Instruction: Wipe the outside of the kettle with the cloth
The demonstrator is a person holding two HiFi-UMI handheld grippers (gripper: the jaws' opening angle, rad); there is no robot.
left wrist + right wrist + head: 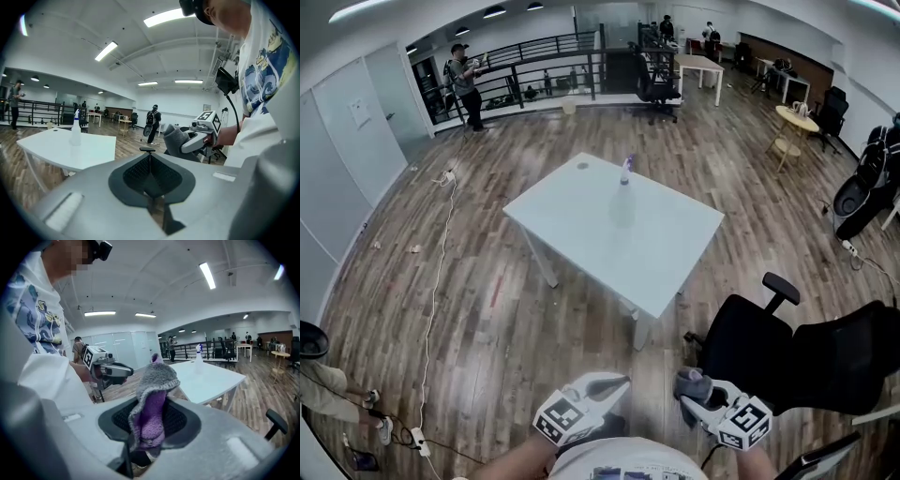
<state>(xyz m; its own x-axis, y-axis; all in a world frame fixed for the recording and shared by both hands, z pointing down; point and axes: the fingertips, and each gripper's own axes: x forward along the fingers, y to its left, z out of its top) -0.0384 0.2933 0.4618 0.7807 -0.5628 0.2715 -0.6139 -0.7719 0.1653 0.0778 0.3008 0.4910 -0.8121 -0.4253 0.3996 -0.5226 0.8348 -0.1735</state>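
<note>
My right gripper is shut on a grey and purple cloth, low in the head view and just right of centre. In the right gripper view the cloth sticks up from between the jaws of the right gripper. My left gripper is beside it on the left, shut with nothing in it. In its own view the left gripper has its jaws closed together, and the right gripper with the cloth shows beyond them. No kettle shows on the white table ahead.
A spray bottle stands on the white table. A black office chair is close on my right. A white cable runs along the wooden floor at left. Far right stands a round wooden table. People stand at the back by a railing.
</note>
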